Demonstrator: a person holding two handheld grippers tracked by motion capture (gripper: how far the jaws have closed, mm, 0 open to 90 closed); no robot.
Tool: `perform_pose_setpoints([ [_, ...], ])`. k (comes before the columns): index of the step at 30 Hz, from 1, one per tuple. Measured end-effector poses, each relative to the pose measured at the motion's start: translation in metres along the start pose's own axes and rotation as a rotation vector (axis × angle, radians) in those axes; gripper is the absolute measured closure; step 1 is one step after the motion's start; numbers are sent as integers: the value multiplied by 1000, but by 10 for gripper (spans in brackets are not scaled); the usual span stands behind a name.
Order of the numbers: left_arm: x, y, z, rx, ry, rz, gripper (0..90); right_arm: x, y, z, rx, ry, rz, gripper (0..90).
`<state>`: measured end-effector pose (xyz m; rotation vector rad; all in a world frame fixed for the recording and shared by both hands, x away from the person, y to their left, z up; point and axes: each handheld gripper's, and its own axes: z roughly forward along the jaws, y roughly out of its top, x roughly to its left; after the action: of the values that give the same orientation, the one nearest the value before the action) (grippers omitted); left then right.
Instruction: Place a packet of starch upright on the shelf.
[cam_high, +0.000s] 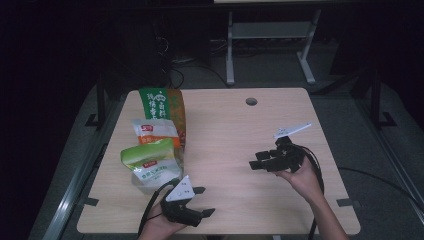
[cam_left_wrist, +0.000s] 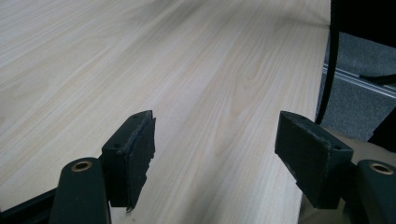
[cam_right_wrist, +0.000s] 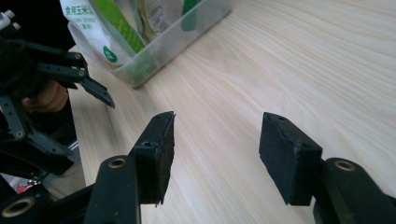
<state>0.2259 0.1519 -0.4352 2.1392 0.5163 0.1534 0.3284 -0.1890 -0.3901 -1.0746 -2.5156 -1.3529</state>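
Observation:
A clear plastic bin (cam_high: 144, 186) stands at the table's left with three snack bags upright in it: a tall green and orange bag (cam_high: 162, 107), a white and orange bag (cam_high: 152, 130), and a green and white bag (cam_high: 150, 162) at the front. My left gripper (cam_high: 206, 201) is held at the near left, just right of the bin's front, open and empty over bare wood (cam_left_wrist: 215, 158). Over the right half my right gripper (cam_high: 256, 160) points left, its jaws wide apart with nothing between them (cam_right_wrist: 215, 149). Its view looks toward the bin (cam_right_wrist: 154, 60) and the left gripper (cam_right_wrist: 70, 70).
The light wooden table (cam_high: 240, 130) has a round cable hole (cam_high: 251, 101) near its far edge. Past the table's edge lie grey floor and a metal rail (cam_left_wrist: 359, 81). A white desk frame (cam_high: 230, 50) stands behind the table.

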Motion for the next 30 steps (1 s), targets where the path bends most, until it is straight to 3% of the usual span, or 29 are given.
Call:
perform_pose_setpoints([
  [19,1,-1,-2,15,10,2,276,-14,-61,-29,-32,-39,92,415],
  [26,-1,-2,-2,20,10,7,274,-12,-80,-31,-38,-48,117,410],
  [30,-2,-3,-3,25,15,17,274,-4,-86,-33,-28,-55,108,410],
])
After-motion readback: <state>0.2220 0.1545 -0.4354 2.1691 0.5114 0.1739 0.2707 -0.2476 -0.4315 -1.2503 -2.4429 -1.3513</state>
